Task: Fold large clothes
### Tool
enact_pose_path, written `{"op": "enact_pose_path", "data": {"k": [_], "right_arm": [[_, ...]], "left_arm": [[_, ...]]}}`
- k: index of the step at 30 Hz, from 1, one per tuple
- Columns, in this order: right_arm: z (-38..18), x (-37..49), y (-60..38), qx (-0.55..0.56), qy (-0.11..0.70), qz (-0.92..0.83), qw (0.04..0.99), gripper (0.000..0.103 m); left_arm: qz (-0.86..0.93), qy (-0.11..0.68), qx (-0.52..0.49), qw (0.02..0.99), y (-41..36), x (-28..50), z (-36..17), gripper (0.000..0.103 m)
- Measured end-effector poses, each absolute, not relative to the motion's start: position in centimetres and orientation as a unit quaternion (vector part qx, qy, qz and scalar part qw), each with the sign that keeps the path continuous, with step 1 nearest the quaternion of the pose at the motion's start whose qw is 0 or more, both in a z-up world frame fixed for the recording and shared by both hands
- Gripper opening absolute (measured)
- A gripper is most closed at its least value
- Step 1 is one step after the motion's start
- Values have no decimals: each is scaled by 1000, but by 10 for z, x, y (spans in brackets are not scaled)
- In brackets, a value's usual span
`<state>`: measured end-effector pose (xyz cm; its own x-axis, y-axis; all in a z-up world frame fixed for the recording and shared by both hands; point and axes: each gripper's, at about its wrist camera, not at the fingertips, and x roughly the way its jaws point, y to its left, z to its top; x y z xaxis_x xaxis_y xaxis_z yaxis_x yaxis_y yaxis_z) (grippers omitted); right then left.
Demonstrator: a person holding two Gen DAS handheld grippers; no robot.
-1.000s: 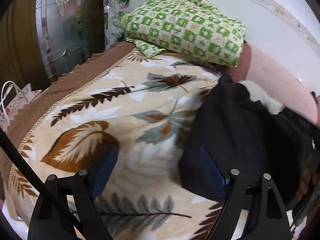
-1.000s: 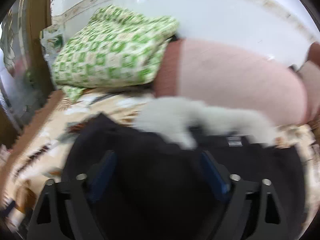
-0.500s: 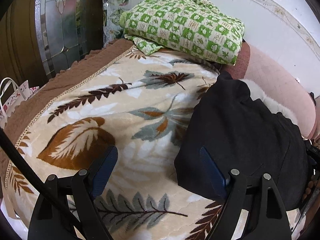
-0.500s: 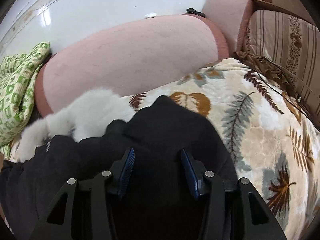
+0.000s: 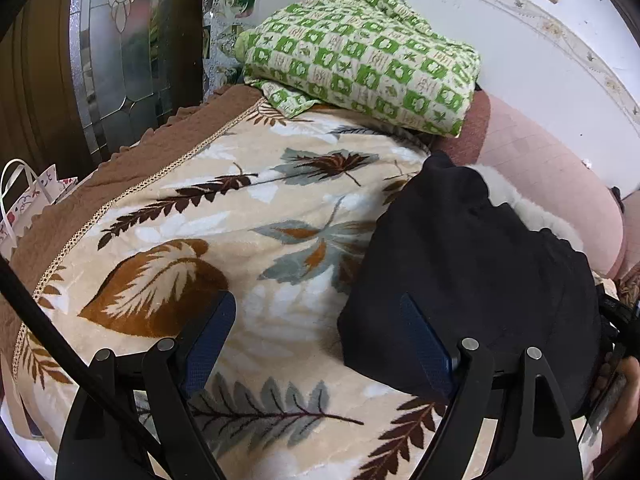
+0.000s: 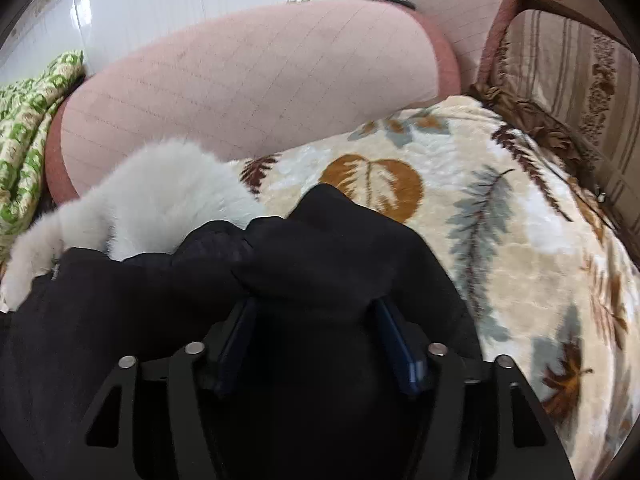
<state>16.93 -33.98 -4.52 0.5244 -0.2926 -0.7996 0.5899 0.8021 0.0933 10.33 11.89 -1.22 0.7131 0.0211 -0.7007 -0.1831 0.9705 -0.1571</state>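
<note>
Black garment (image 5: 472,280): lying bunched in a thick, matte mound on the leaf-print blanket (image 5: 248,248), its white fur trim (image 6: 160,204) poking out toward the pink bolster (image 6: 248,84).
Right gripper (image 6: 316,320): clamping a raised hump of the black cloth between its blue pads.
Left gripper (image 5: 320,336): hovering with jaws spread wide, gripping nothing, one finger overlapping the garment's edge.
Green checked quilt (image 5: 360,52): sitting folded at the far end.
</note>
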Motion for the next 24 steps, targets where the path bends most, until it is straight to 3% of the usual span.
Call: {"op": "enact_pose_path", "data": {"k": [9, 16, 24], "right_arm": [[-12, 79, -332, 195, 392, -180, 881, 75], [-20, 15, -353, 250, 372, -181, 875, 79], [-33, 50, -354, 223, 397, -194, 869, 79]], "left_arm": [[64, 368, -108, 921, 126, 103, -6, 83], [98, 373, -182, 904, 175, 106, -7, 83], [81, 401, -161, 898, 154, 110, -20, 83]]}}
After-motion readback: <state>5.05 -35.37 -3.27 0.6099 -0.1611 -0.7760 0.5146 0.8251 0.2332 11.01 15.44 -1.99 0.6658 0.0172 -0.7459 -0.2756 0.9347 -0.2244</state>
